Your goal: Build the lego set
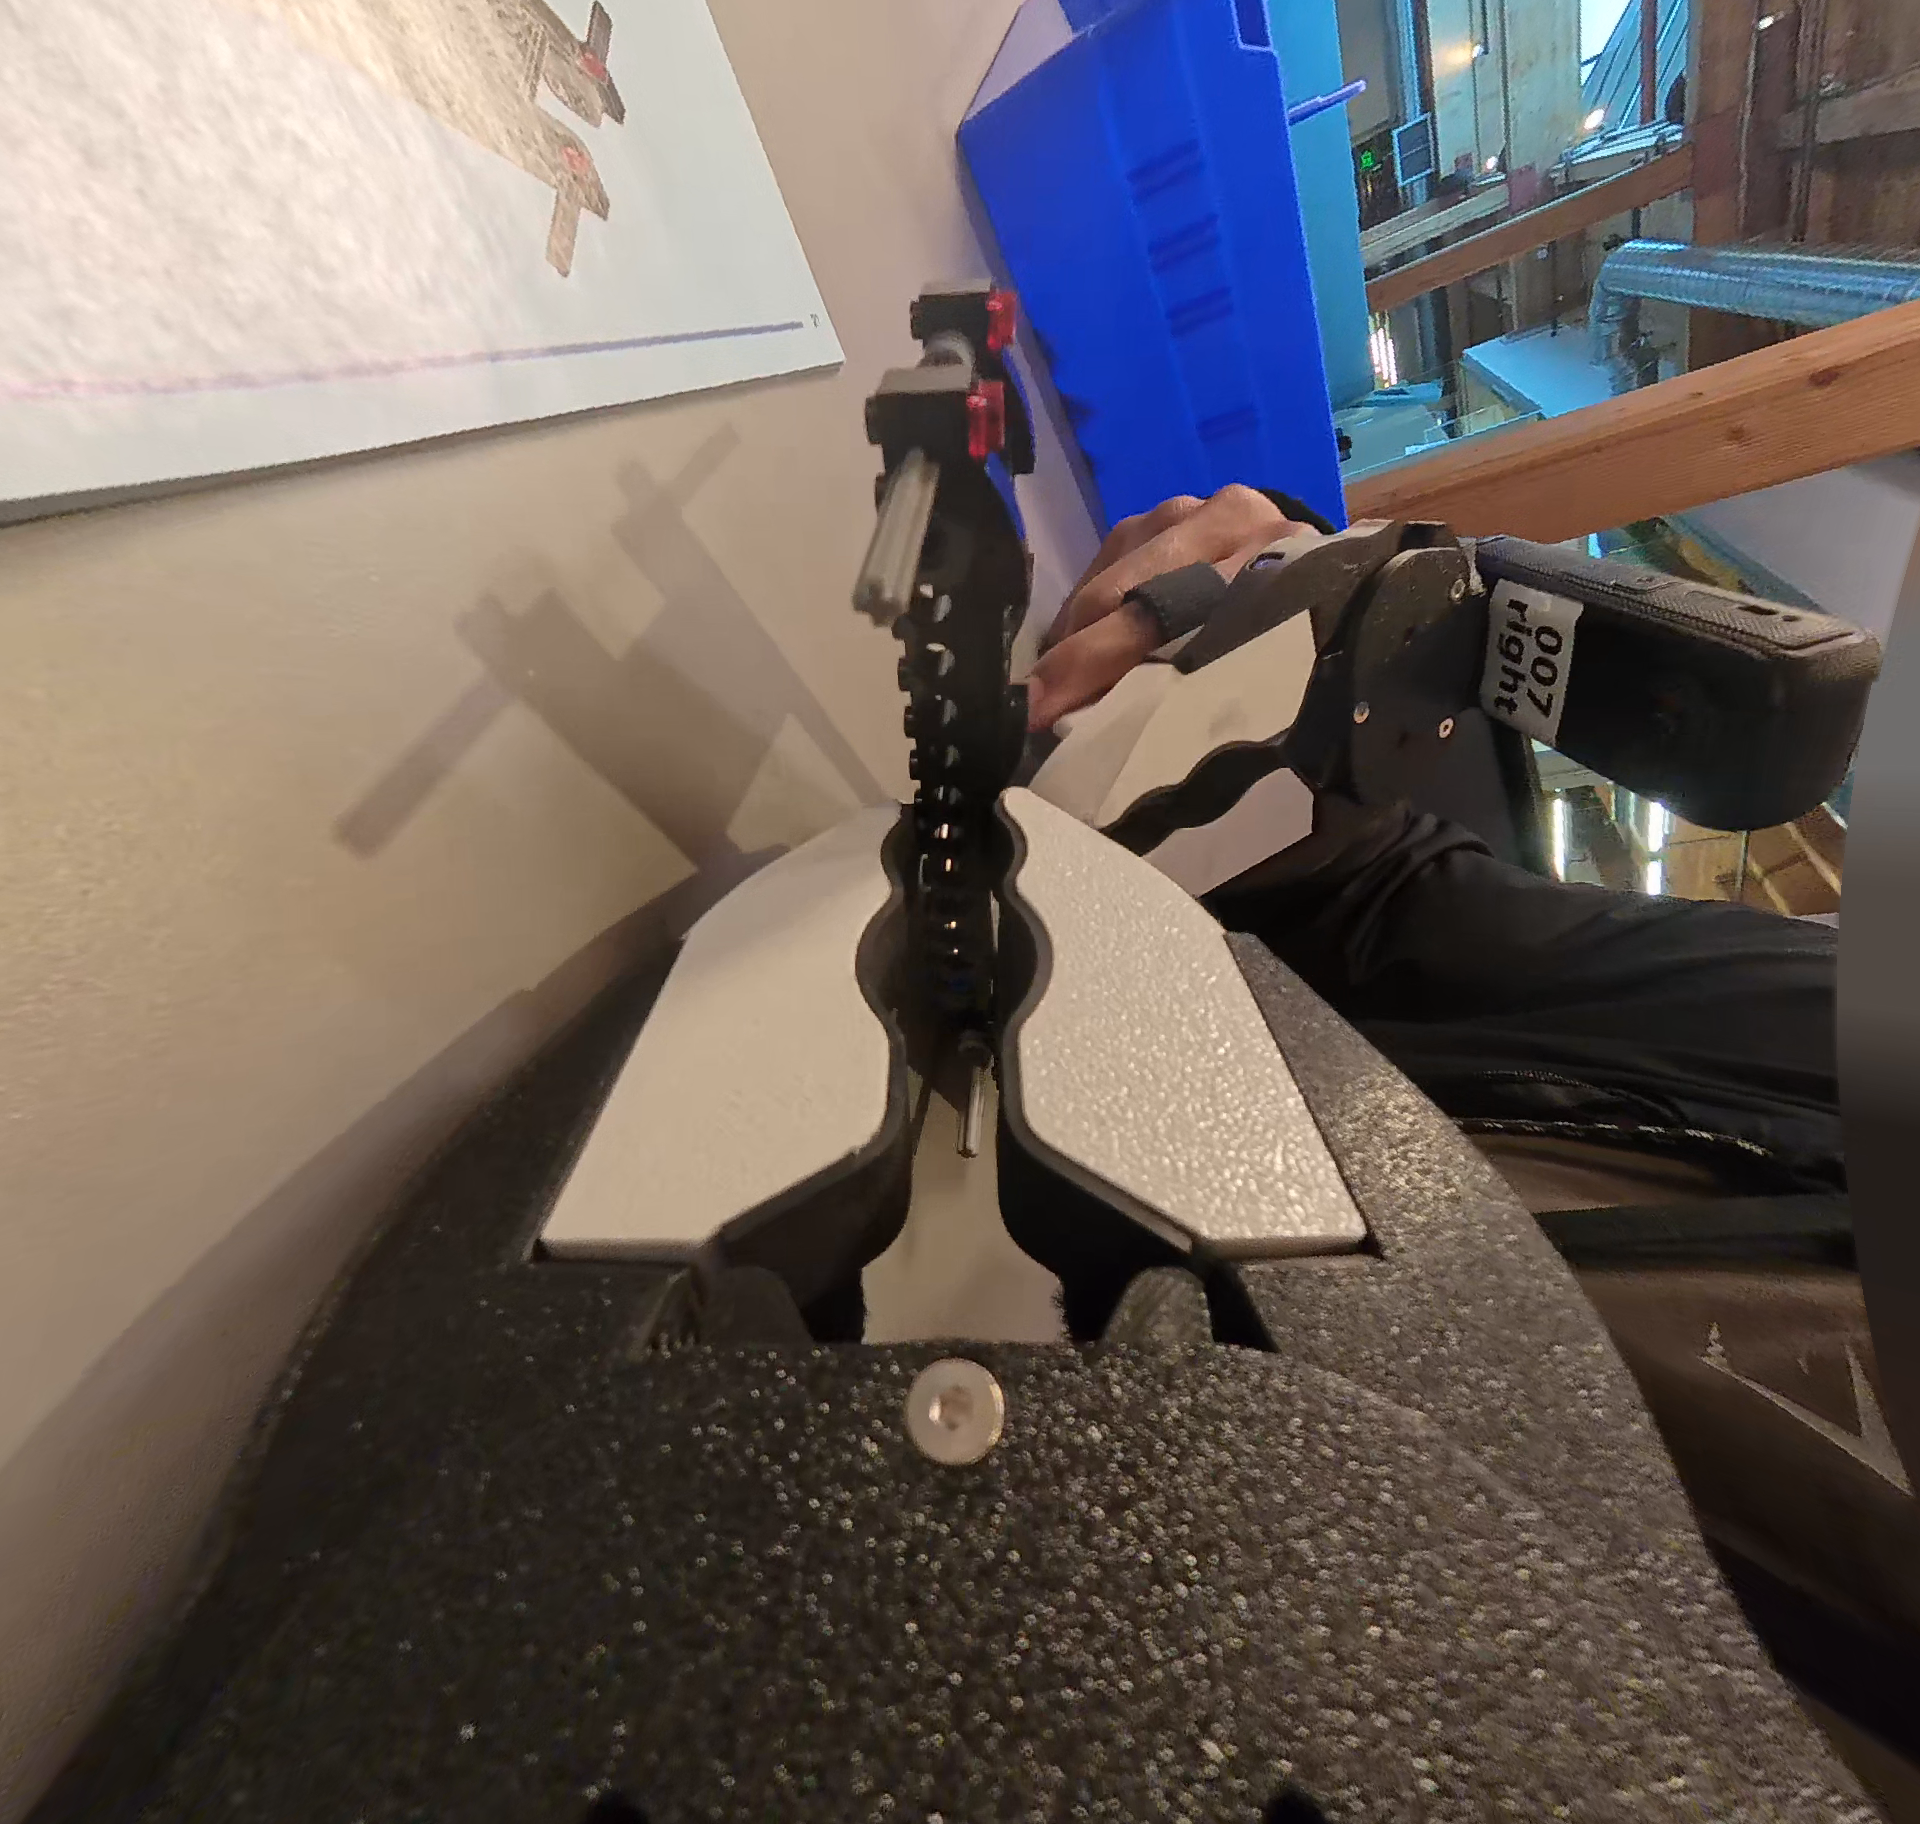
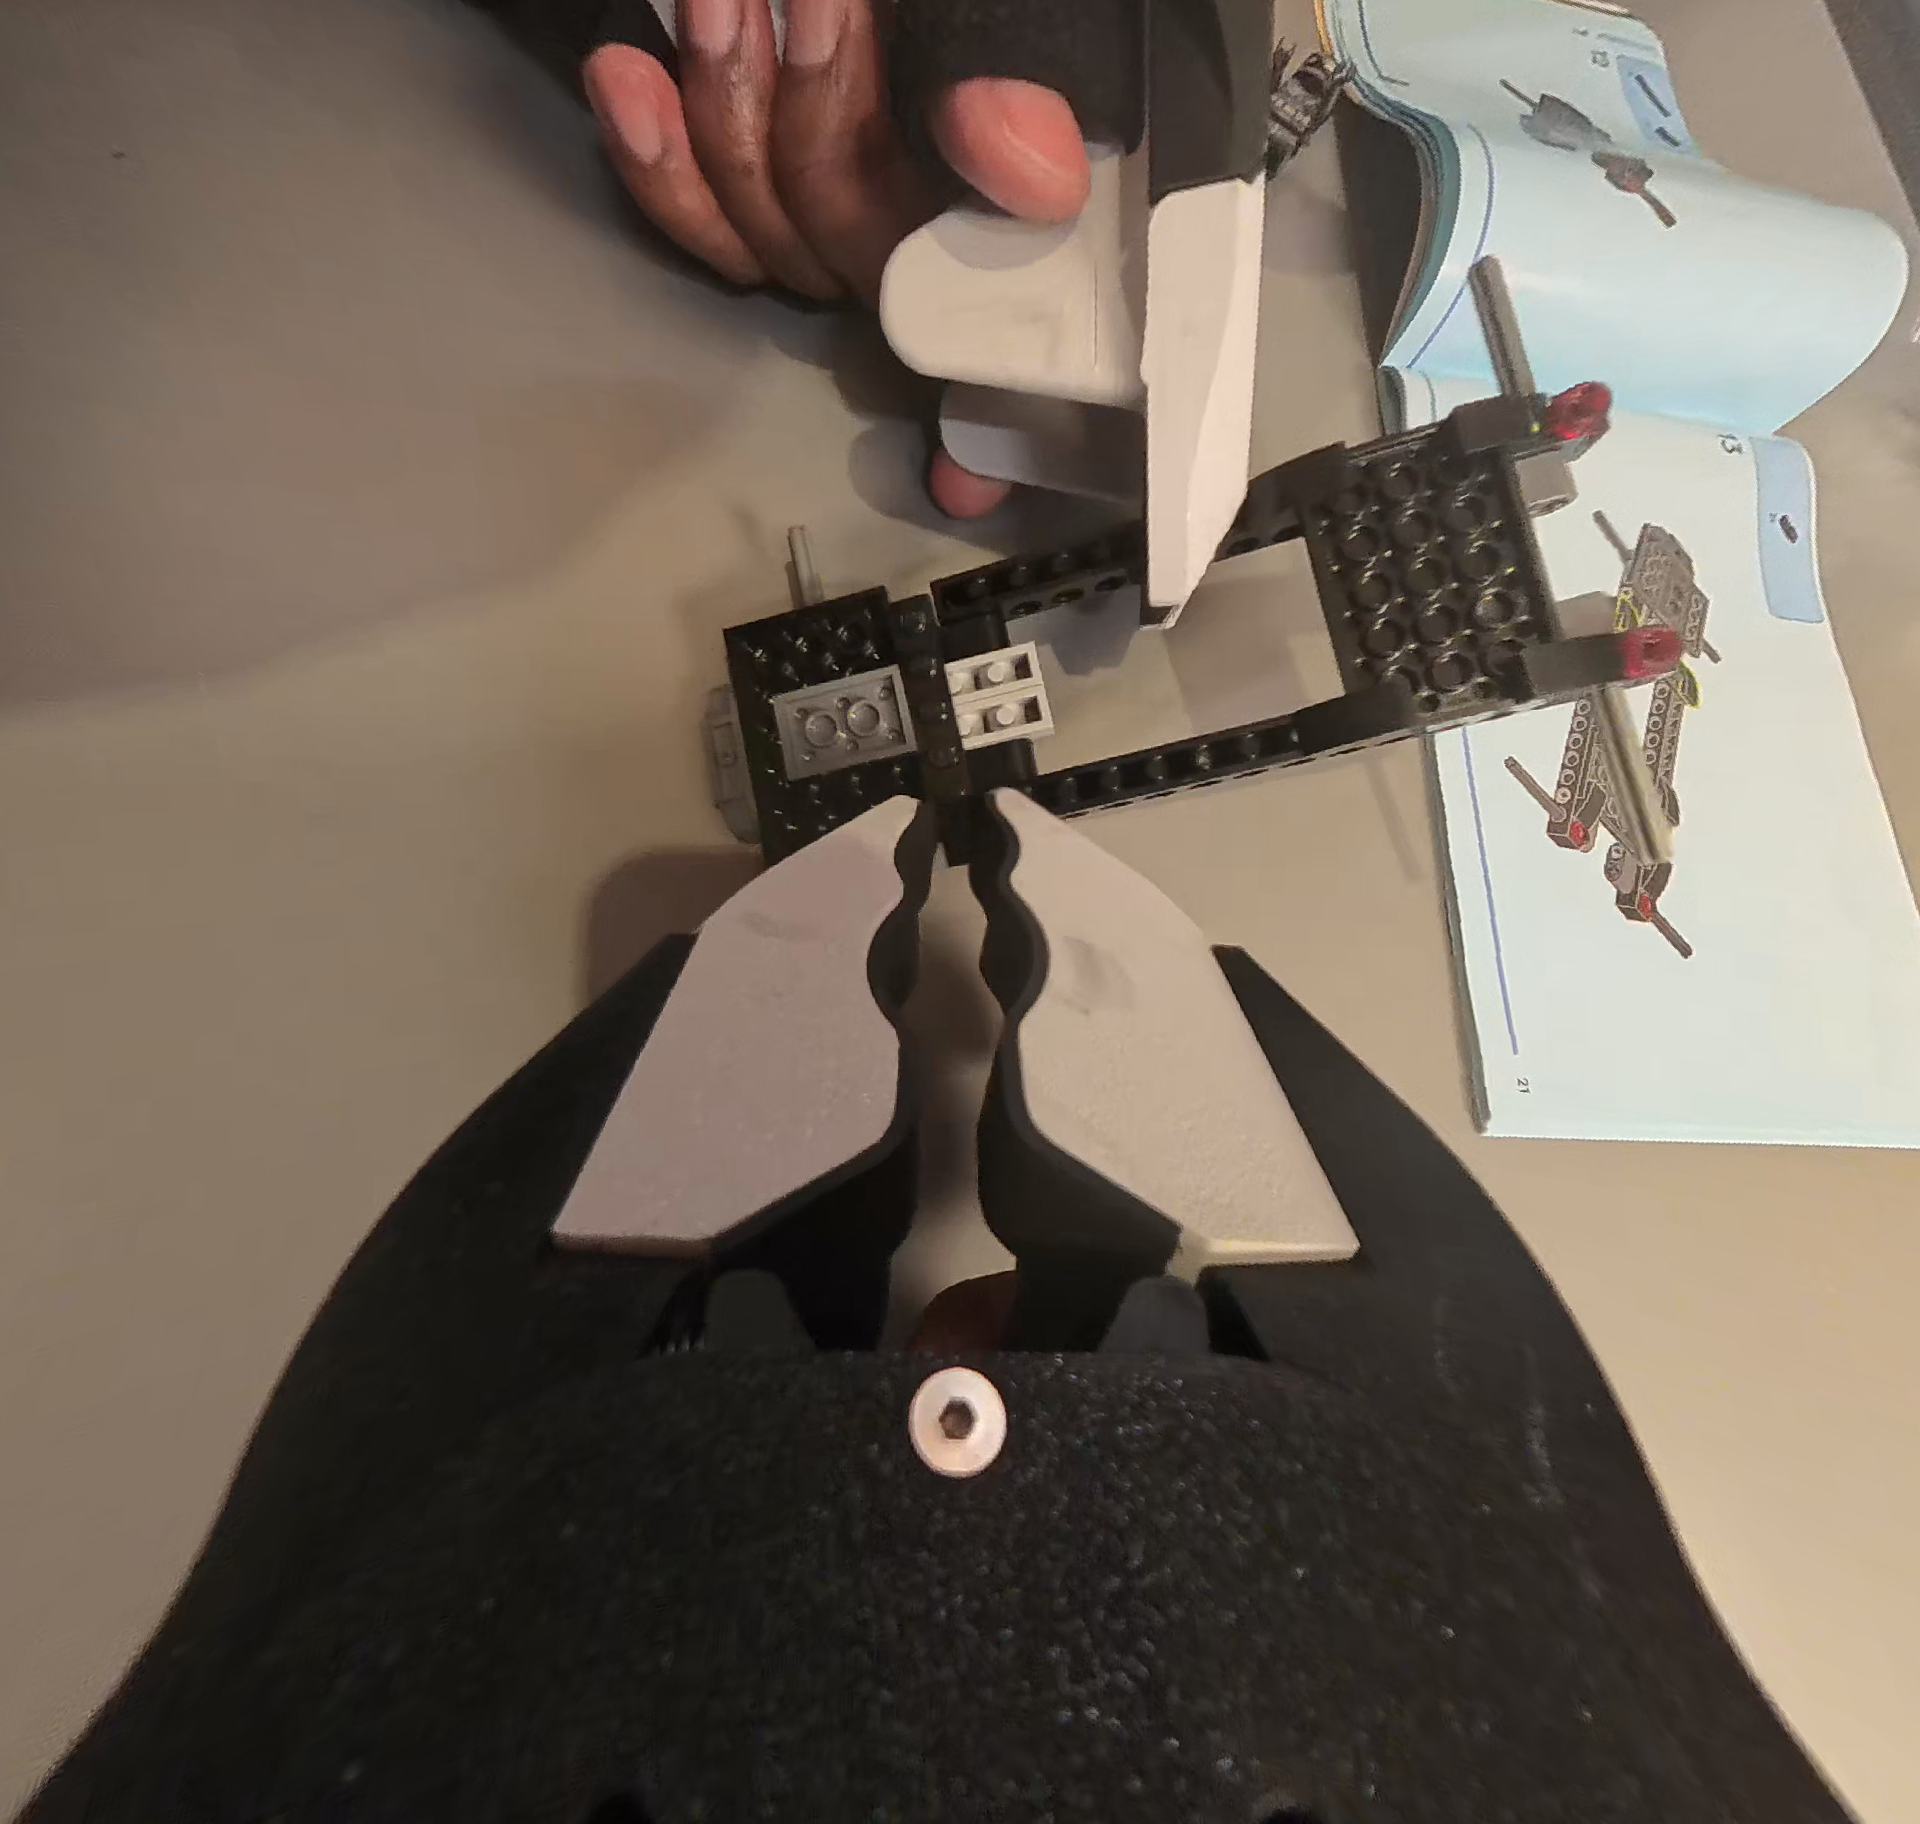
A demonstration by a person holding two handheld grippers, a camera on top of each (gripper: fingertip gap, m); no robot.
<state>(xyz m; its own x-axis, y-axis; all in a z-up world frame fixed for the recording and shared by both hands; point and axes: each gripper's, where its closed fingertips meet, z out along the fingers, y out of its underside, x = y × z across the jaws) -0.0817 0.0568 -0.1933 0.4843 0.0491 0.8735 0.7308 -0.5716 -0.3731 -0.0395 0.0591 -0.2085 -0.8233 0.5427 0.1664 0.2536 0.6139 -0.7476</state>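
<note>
Beige tabletop (image 2: 312,527); both grippers clamp black brick model (image 2: 1434,579), pads half-hidden.

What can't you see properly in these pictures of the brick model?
- Brick model, right wrist view: the left gripper covers part of its upper beam.
- Booklet, right wrist view: cut off by the right edge, its small drawings too tiny to follow.
- Blue bin, left wrist view: its inside is hidden, its top cut off.
- Picture sheet, left wrist view: blurred, cut off at the left.
</note>
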